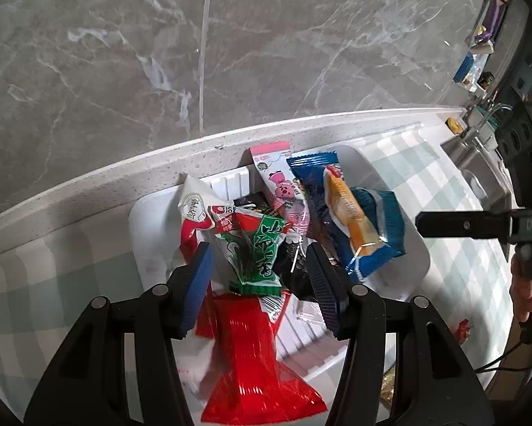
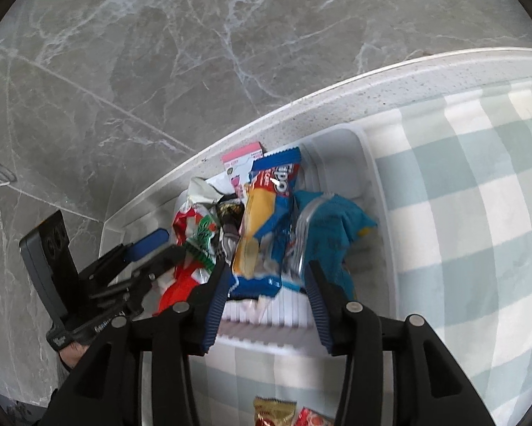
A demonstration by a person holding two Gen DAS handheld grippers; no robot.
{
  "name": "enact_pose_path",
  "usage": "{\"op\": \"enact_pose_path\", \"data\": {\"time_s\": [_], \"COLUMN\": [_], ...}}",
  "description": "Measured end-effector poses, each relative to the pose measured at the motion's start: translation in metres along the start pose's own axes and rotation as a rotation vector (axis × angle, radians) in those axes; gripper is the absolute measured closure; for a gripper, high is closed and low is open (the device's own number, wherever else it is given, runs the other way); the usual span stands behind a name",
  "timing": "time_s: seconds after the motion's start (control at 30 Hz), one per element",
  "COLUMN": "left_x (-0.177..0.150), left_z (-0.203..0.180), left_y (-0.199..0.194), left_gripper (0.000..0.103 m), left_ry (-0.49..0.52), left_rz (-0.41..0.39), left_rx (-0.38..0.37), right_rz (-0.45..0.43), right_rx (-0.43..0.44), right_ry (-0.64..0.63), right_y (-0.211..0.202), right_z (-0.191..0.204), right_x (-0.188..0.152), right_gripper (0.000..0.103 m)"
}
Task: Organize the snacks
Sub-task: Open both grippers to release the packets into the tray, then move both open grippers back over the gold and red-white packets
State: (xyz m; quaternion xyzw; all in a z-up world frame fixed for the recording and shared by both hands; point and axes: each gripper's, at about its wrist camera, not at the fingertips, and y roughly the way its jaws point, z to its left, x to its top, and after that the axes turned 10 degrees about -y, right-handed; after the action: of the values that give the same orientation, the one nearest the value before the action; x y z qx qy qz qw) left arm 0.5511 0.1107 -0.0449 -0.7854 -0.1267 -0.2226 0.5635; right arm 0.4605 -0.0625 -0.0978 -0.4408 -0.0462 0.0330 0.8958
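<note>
A white tray [image 1: 400,248] sits on the checked cloth [image 1: 454,177] covering the surface, close to the grey marbled wall [image 1: 124,53], and the snacks are heaped inside it. At the tray's far edge a pink packet [image 1: 276,174] with a cartoon pig leans against the rim. Just beside it lies a blue packet [image 1: 340,213] showing an orange biscuit; in the right wrist view its white letters seem to read "po", the rest being hidden. A teal bag [image 2: 329,227] lies beside that one, toward the tray's right side. At the tray's left end stand a white-and-red packet [image 1: 195,209] and a green packet [image 1: 262,252], both printed with writing I cannot read. A red foil bag [image 1: 251,351] lies at the tray's near edge.

The left gripper [image 1: 258,284] hangs over the near edge, its jaws apart either side of the green packet, pads not pressing it. The right gripper [image 2: 266,284] hovers over the tray's near rim, jaws apart, the blue packet's end between them, untouched. Outside the tray, near its front edge, lie a gold wrapper [image 2: 274,410] and a red wrapper [image 2: 310,417].
</note>
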Motion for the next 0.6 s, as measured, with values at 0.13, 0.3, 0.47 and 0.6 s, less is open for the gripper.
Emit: {"op": "enact_pose_path", "data": {"time_s": [0.13, 0.3, 0.47, 0.6], "left_x": [-0.009, -0.030, -0.061, -0.089], "left_z": [-0.008, -0.020, -0.034, -0.049], "left_y": [-0.018, -0.048, -0.078, -0.094], "left_gripper": [0.051, 0.051, 0.051, 0.051], "left_ry": [0.008, 0.018, 0.033, 0.052], "left_rz": [-0.018, -0.045, -0.057, -0.046], "left_rx": [-0.004, -0.012, -0.026, -0.052], "right_rz": [-0.014, -0.026, -0.037, -0.038], "right_rx": [-0.005, -0.035, -0.076, -0.112], "right_ry": [-0.019, -0.065, -0.113, -0.156], "right_y": [-0.018, -0.040, -0.060, -0.073], "right_z": [0.005, 0.013, 0.020, 0.026], "right_x": [-0.017, -0.044, -0.073, -0.098], "right_gripper": [0.054, 0.052, 0.052, 0.052]}}
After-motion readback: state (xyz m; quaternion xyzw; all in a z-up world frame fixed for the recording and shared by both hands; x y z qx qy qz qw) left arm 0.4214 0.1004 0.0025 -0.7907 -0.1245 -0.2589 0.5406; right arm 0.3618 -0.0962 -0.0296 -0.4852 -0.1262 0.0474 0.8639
